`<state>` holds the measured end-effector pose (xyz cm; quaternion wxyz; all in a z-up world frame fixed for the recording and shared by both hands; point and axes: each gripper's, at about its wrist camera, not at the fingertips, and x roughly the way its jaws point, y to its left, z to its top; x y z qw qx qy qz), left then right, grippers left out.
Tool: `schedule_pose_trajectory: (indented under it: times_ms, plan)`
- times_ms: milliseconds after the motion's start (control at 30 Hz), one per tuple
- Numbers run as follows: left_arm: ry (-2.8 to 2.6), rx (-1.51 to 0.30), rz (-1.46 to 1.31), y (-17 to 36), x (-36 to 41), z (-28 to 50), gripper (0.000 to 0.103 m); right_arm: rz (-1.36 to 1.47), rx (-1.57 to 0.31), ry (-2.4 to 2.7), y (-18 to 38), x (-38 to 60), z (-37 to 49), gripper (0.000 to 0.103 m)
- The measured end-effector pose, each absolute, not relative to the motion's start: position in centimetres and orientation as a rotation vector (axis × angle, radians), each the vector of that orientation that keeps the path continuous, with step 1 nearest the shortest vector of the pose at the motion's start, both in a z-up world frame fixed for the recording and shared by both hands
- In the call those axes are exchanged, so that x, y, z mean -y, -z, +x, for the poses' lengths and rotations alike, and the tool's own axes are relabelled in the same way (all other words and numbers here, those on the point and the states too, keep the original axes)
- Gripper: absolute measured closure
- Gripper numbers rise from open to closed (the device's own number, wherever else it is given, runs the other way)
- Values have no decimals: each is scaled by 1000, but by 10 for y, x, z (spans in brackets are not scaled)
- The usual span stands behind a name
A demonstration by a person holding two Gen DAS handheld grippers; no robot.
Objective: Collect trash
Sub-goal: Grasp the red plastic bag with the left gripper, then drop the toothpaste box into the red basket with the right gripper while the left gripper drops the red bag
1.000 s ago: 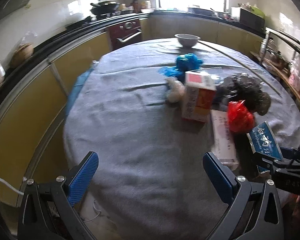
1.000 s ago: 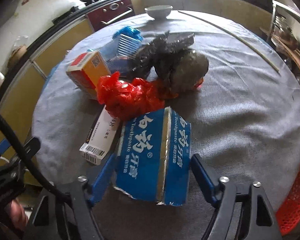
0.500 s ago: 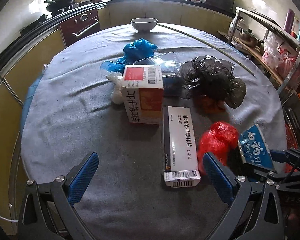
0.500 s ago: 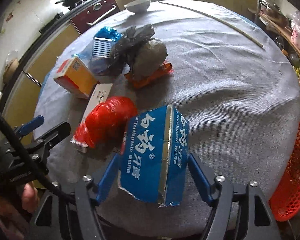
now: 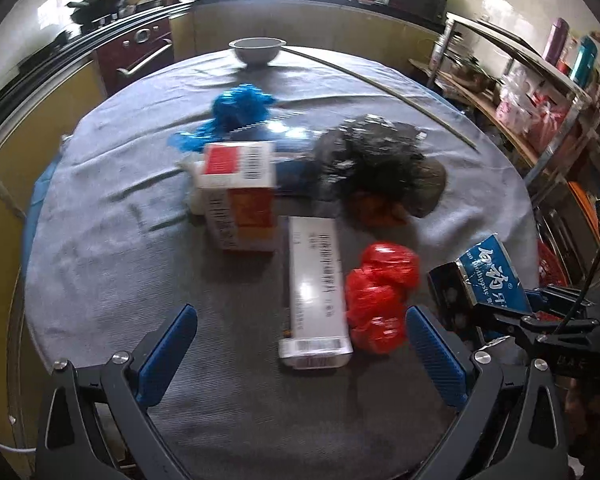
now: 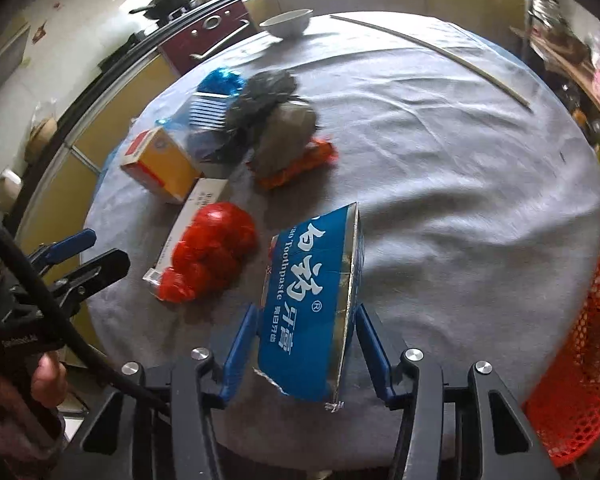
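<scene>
Trash in hand: toothpaste box (image 6: 312,304), lower centre, right gripper (image 6: 306,354) closing on it, pads against its sides.
Left gripper (image 5: 300,344): spread wide, empty.
Left on table (image 5: 100,248): red bag (image 5: 380,296), white box (image 5: 316,288), orange box (image 5: 240,196), black bag (image 5: 372,160), blue bag (image 5: 240,108).
Bin: probably the red basket (image 6: 580,360), lower right.
Progress: early.

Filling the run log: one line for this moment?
right gripper: jaws closing on toothpaste box | left gripper: open, empty | red basket: beside table

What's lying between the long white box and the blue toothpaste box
A crumpled red plastic bag lies between the long white box and the blue toothpaste box; both wrist views show it.
</scene>
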<state>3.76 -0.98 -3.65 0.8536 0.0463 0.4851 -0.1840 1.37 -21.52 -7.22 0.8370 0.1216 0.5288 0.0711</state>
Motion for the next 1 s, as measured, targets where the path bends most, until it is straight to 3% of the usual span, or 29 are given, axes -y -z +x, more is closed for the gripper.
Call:
schedule_pose_trajectory:
  times_ms: [100,267,333,400,800,1000]
  plan:
    - [428,-1014,116,38,27,35,5,303,-1112,-134,74,230,9,49]
    - [513,-1055,130,50,52,38,32,356,-1093,-105,73,256,0,49]
    - [512,-1074,154,58,61,42,50,387,-1085,-94,74,267,-4,49]
    - [518,-1086,176,65,68,44,58,430,-1069,-89,74,279,-9,49]
    - [594,-1047,154,51,88,28,64,550,-922,-26,54,335,-45,49]
    - [769,-1007,197,26,146,3,64,609,-874,96,54,390,-78,49]
